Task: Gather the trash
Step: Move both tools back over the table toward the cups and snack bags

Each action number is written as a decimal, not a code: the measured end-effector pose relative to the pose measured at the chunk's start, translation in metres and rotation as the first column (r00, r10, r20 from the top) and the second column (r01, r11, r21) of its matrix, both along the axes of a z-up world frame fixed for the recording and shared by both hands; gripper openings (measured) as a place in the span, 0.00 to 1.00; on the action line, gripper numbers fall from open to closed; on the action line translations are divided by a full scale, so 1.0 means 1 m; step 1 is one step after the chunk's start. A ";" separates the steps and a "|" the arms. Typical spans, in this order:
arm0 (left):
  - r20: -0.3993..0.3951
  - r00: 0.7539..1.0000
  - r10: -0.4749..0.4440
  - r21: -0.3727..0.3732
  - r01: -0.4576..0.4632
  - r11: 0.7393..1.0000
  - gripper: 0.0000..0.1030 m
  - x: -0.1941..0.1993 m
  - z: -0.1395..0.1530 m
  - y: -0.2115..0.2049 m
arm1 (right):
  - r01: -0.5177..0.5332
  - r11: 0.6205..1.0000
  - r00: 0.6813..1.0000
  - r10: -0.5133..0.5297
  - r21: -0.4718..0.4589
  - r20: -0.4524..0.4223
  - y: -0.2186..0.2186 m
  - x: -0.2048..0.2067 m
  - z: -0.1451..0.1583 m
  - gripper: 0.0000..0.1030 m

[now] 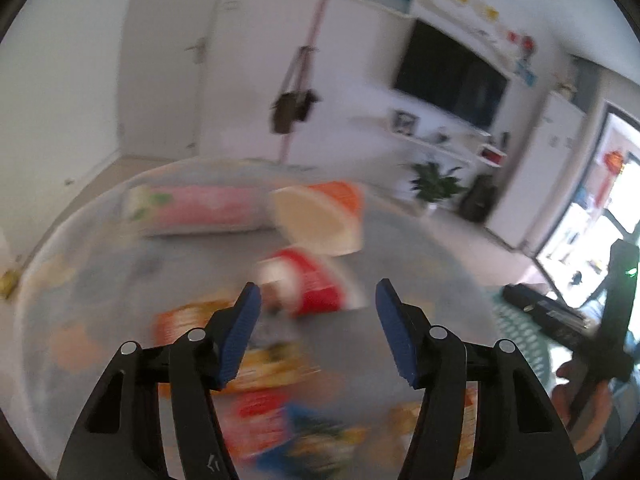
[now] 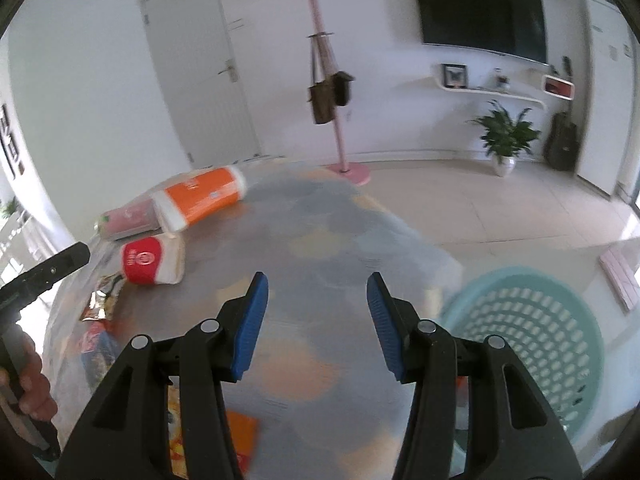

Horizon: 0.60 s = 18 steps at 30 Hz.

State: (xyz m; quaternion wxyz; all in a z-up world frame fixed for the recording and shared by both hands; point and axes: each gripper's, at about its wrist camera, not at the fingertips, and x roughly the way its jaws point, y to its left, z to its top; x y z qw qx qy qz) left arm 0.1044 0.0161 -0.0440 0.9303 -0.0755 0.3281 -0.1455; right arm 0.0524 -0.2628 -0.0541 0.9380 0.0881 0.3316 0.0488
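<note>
I hold my left gripper (image 1: 318, 300) over the round table (image 2: 360, 216) with its fingers spread and nothing between them; the red cup (image 1: 310, 286) lies on its side just beyond the tips. My right gripper (image 2: 316, 300) is also spread and empty, above a bare part of the table. The trash lies mostly on my left side: the red cup, the orange cup (image 2: 202, 198) lying against a pink carton (image 2: 128, 218), and some flat snack wrappers (image 2: 102, 298) nearer to me. The teal basket (image 2: 532, 332), where I think the trash must go, stands low beside the table on my right.

My first worry is the red cup. It is round and lies on its side, so if only one finger touches it first, it can roll away toward the other cups, or off the table. The left view is very blurred, so I may misjudge where the cup is. The cup is also light paper, I think, and a hard squeeze could crush it. The wrappers are flat and slippery; my fingers may slide over them. Also the basket is well apart from the trash, so a weak grip could drop a piece on the floor
</note>
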 end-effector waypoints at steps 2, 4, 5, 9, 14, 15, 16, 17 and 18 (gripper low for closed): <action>-0.019 1.000 0.017 -0.007 -0.017 1.000 0.60 0.001 -0.003 0.015 | -0.018 1.000 1.000 0.018 0.003 -0.010 0.010 0.005 -0.002 0.47; -0.061 0.998 0.001 -0.020 -0.002 1.000 0.65 0.004 -0.010 0.022 | -0.033 0.999 0.999 0.033 -0.012 -0.018 0.022 0.009 -0.004 0.47; -0.071 0.997 -0.008 -0.020 0.007 1.000 0.65 0.005 -0.012 0.023 | -0.041 0.999 0.999 0.040 -0.026 -0.029 0.028 0.010 -0.005 0.47; -0.128 0.991 -0.026 0.034 0.030 0.999 0.71 0.015 -0.028 0.011 | -0.063 0.996 0.997 0.061 -0.062 -0.045 0.041 0.011 -0.005 0.47; -0.129 0.991 0.042 0.173 -0.019 0.985 0.75 0.019 -0.040 -0.009 | -0.078 0.995 0.996 0.075 -0.069 -0.054 0.044 0.011 -0.003 0.47; -0.131 0.990 0.048 0.190 -0.022 0.981 0.75 0.019 -0.041 -0.010 | -0.083 0.995 0.995 0.079 -0.061 -0.062 0.045 0.012 -0.003 0.48; -0.137 0.989 0.050 0.202 -0.021 0.979 0.75 0.019 -0.042 -0.010 | -0.087 0.995 0.994 0.083 -0.052 -0.067 0.046 0.014 -0.004 0.48; -0.143 0.988 0.057 0.217 -0.025 0.976 0.75 0.020 -0.044 -0.011 | -0.093 0.995 0.993 0.090 -0.042 -0.071 0.047 0.016 -0.005 0.48; -0.141 0.988 0.068 0.238 -0.033 0.971 0.75 0.020 -0.044 -0.010 | -0.104 0.994 0.992 0.101 -0.031 -0.076 0.049 0.018 -0.005 0.48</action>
